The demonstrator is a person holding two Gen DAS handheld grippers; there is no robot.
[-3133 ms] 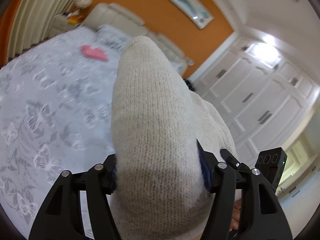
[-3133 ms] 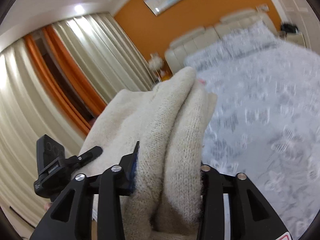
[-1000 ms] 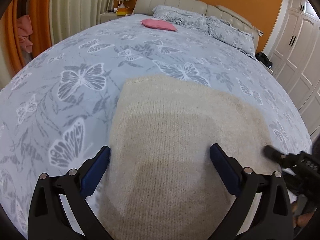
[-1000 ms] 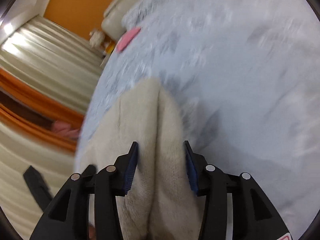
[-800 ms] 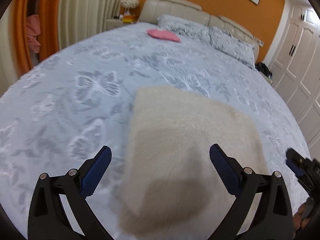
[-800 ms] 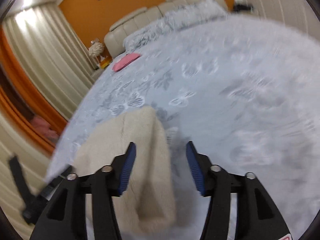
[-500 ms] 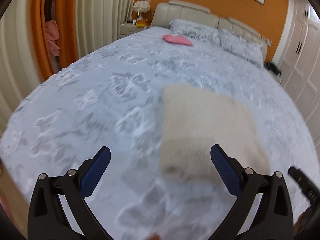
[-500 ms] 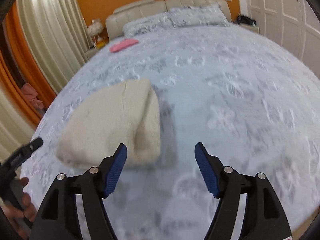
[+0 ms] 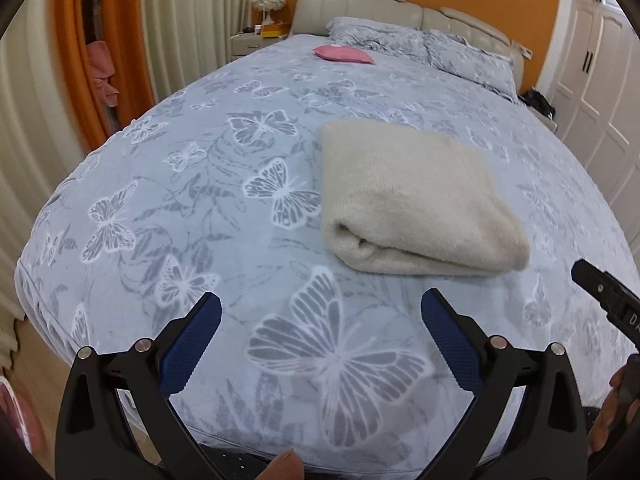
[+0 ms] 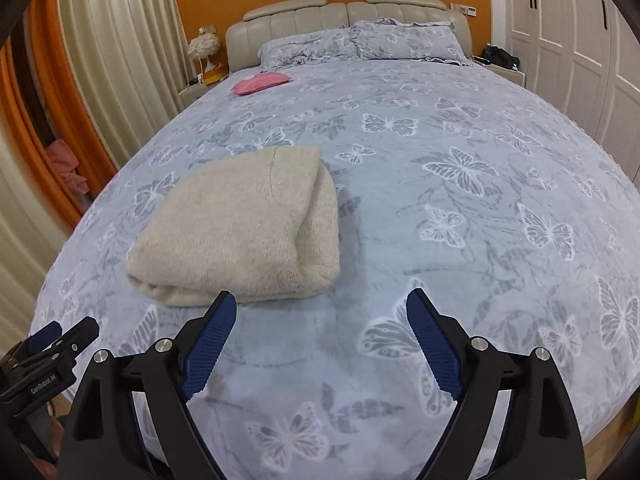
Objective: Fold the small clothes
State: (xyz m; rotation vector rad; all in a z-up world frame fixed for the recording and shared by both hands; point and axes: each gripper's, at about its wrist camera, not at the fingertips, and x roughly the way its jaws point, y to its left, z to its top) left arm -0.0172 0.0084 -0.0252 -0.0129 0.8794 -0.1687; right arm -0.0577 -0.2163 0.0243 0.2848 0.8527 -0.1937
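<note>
Both grippers, left gripper (image 9: 321,311) and right gripper (image 10: 321,308), gape wide (empty) near the folded sweater (image 9: 412,196).

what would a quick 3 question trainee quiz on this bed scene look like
1. True or false: the left gripper is clamped on the cream knit garment.
2. What lies near the pillows? A) a pink cloth B) a green towel C) a black shoe
3. Fill in: the bedspread is printed with ____.

Key:
1. False: both the left gripper and the right gripper are open and off the folded garment.
2. A, the pink cloth.
3. Butterflies.
</note>
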